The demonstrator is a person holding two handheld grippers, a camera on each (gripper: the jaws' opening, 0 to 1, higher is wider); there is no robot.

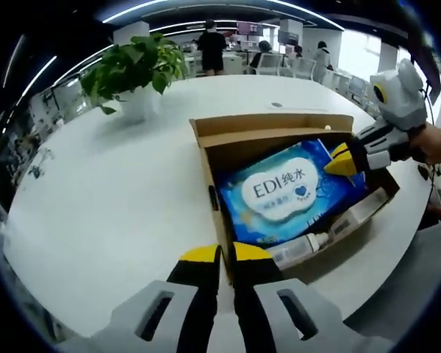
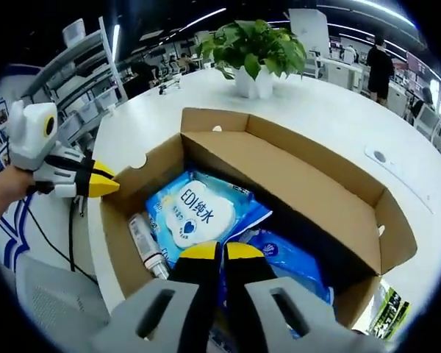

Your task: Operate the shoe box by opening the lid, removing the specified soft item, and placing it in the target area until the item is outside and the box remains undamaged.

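An open brown shoe box point(image 1: 279, 138) lies on the white table, its lid folded back. Inside lies a soft blue wipes pack point(image 1: 279, 193) with a white label. My left gripper point(image 1: 225, 254) is at the box's near corner, jaws shut on the box wall. From the right, my right gripper point(image 1: 339, 160) reaches into the box, tips pressed on the pack's far edge. In the right gripper view its jaws point(image 2: 220, 251) are pinched together on the blue pack point(image 2: 195, 209) inside the box point(image 2: 301, 187). The left gripper point(image 2: 106, 184) sits at the box's left wall.
A white bottle point(image 1: 312, 241) point(image 2: 147, 250) lies in the box beside the pack. A potted plant point(image 1: 136, 73) point(image 2: 253, 51) stands on the table behind the box. A green printed item point(image 2: 391, 301) lies by the box. People and chairs are in the background.
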